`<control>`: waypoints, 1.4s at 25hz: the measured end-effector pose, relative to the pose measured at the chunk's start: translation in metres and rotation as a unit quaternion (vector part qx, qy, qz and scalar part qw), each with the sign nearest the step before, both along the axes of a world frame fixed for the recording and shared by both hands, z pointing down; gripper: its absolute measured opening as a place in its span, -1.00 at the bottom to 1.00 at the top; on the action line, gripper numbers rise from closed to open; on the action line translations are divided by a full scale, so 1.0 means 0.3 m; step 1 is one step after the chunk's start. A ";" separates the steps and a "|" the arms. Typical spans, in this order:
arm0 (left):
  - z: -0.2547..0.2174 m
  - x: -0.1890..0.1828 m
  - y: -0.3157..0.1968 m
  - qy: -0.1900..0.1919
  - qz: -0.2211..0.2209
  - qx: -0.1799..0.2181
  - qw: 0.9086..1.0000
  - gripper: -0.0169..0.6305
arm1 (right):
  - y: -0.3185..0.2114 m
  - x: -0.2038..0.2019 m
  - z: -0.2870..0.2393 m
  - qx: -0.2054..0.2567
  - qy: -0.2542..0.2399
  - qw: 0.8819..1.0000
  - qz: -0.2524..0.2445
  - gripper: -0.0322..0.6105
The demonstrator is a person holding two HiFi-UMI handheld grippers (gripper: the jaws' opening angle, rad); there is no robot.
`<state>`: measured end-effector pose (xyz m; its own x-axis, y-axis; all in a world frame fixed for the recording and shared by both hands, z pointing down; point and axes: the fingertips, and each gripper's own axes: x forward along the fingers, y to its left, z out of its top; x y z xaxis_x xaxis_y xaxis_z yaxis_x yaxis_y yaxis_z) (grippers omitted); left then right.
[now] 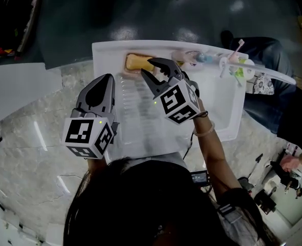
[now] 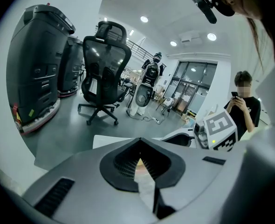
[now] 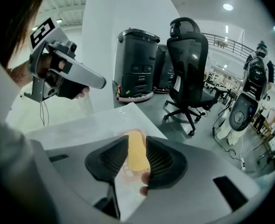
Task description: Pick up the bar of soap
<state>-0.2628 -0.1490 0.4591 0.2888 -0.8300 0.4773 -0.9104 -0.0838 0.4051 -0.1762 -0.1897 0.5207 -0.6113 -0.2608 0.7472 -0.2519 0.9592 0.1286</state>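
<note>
The yellow-orange bar of soap (image 1: 134, 61) lies on a pinkish dish at the back left corner of the white basin (image 1: 228, 101). My right gripper (image 1: 152, 68) hangs just right of it in the head view, jaws open. In the right gripper view the soap (image 3: 136, 155) shows in the gap between the two dark pads (image 3: 110, 160), and the pads do not press on it. My left gripper (image 1: 99, 88) hovers over the basin's left edge, jaws together and holding nothing. The left gripper view shows only a thin slit between its pads (image 2: 128, 164).
Toothbrushes (image 1: 238, 53) and small toiletries (image 1: 202, 58) line the basin's back rim. The basin rests on a pale marbled counter (image 1: 33, 132). A person (image 1: 266, 60) sits beyond the right end. Office chairs (image 2: 102, 69) and dark machines (image 2: 39, 69) stand on the grey floor behind.
</note>
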 end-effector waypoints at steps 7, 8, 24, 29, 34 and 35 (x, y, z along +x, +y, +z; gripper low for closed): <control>0.012 -0.008 -0.015 0.001 0.001 0.000 1.000 -0.92 | -0.007 -0.022 0.056 -0.012 0.028 0.999 -0.026 -0.50; 0.011 -0.008 -0.018 0.002 0.001 0.001 1.000 -0.92 | -0.007 -0.025 0.065 -0.015 0.034 0.999 -0.032 -0.49; 0.032 0.008 0.002 0.016 0.011 -0.003 1.000 -0.92 | 0.001 -0.061 0.188 -0.045 0.126 0.986 -0.100 -0.38; 0.029 0.016 0.009 0.022 0.014 -0.004 1.000 -0.92 | 0.000 -0.061 0.206 -0.052 0.151 0.981 -0.114 -0.37; 0.029 0.014 0.018 0.025 0.019 -0.002 1.000 -0.92 | 0.008 -0.064 0.236 -0.065 0.179 0.973 -0.133 -0.34; 0.026 0.016 0.020 0.026 0.021 -0.001 0.999 -0.92 | 0.008 -0.064 0.240 -0.068 0.183 0.972 -0.133 -0.34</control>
<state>-0.2580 -0.1432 0.4670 0.3467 -0.8163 0.4619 -0.8842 -0.1201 0.4514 -0.1953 -0.1874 0.5927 -0.3300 -0.0138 0.9439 0.0453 0.9985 0.0304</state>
